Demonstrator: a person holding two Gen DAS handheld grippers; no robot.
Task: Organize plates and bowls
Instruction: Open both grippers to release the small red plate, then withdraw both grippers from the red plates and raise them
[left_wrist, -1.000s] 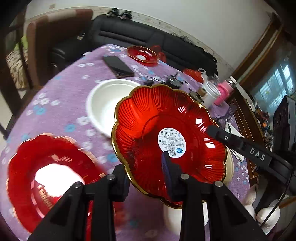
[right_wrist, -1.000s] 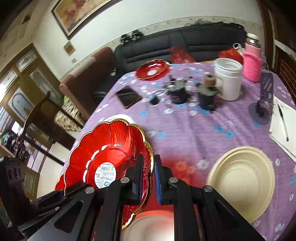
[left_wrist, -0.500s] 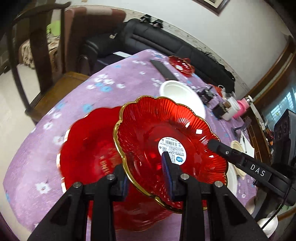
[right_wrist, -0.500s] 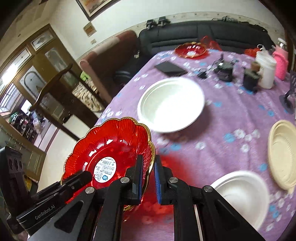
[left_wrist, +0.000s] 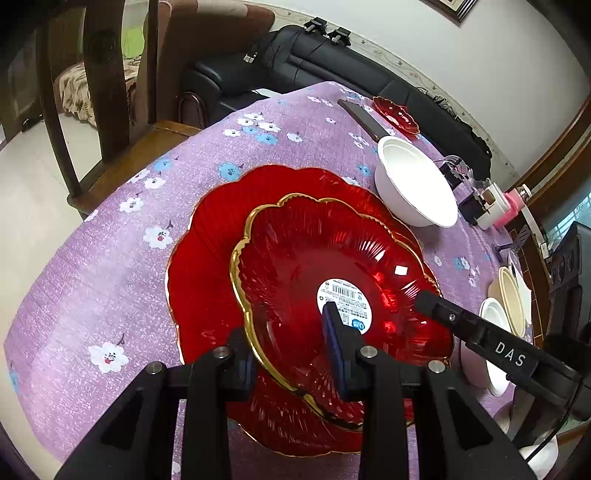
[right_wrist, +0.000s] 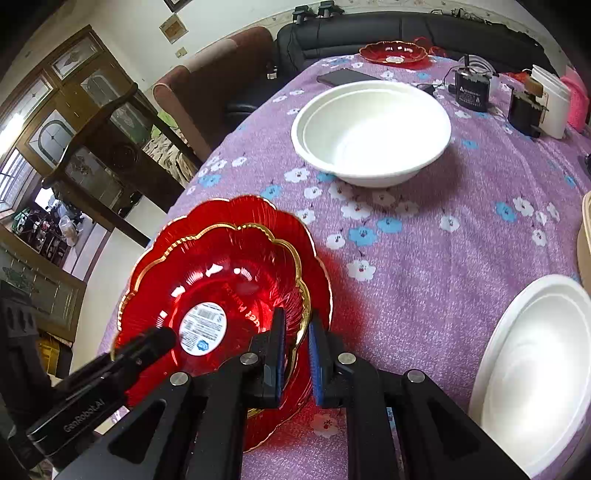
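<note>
Left wrist view, gold-rimmed red plate hides larger red plate's middle

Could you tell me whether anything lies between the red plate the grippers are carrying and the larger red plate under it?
Nothing visible does. The gold-rimmed red plate, gripped by the left gripper and right gripper, hangs right above the larger red plate, whose visible surface is bare. The white bowl sits well aside.

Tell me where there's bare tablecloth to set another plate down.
Bare cloth lies between the stacked red plates, the large white bowl and the white plate. Another patch lies left of the stack, toward the table edge. The far end near the black gadgets and white jar is crowded.
</note>
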